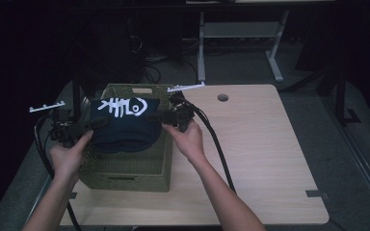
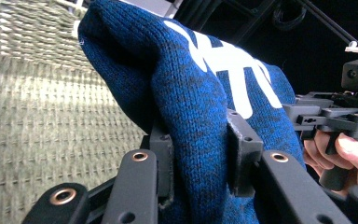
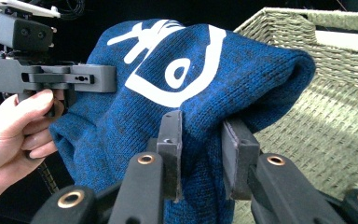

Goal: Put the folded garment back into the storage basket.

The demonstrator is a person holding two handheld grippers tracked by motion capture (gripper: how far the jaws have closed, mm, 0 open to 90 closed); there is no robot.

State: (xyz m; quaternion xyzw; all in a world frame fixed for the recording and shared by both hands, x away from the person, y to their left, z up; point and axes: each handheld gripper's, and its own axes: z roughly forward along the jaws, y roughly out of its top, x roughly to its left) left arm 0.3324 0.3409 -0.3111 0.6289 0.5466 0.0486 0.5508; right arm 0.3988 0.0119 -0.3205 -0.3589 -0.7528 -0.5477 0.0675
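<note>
Forearms: both come in from the near edge of the light wooden table [image 1: 270, 159], bare, one either side of the basket.
Left hand [image 1: 67, 156]: wrapped round the left gripper [image 1: 92, 124] at the basket's left side.
Left gripper: clamped on the left edge of the dark blue knitted beanie with a white fish-skeleton print [image 1: 124, 126]; in the left gripper view [image 2: 200, 163] the knit is bunched tight between both black jaws.
Right hand [image 1: 188, 139]: on the right gripper [image 1: 158, 118], just right of the beanie.
Right gripper: pinching the beanie's right edge, knit squeezed between its jaws in the right gripper view [image 3: 199, 154].
Beanie: stretched between the two grippers, held up over the open top of the olive-green woven rectangular basket [image 1: 125, 178], print facing up.
Basket: sits on the left half of the table.
Far side: round cable hole [image 1: 223, 97] in the tabletop, well right of the basket.
</note>
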